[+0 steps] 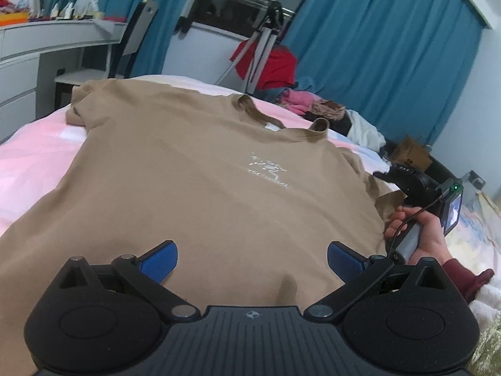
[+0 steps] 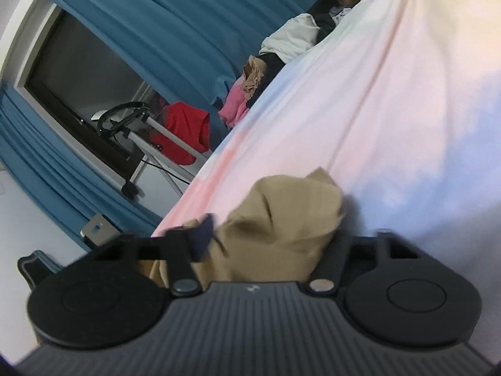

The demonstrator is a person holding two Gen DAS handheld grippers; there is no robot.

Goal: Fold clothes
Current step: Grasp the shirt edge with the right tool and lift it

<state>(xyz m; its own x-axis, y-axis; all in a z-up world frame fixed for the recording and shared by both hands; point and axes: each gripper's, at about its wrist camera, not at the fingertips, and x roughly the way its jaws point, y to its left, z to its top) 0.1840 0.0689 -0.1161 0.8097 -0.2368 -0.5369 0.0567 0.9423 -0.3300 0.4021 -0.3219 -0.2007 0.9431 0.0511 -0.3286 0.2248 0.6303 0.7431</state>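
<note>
Left wrist view looked low across the tan T-shirt [image 1: 194,169]. Right wrist view sat rolled, close on its bunched edge. Both shared the blue curtains [image 1: 385,53].

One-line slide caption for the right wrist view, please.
Right gripper shut on a bunched fold of the tan T-shirt, above the pink bedsheet.
</note>
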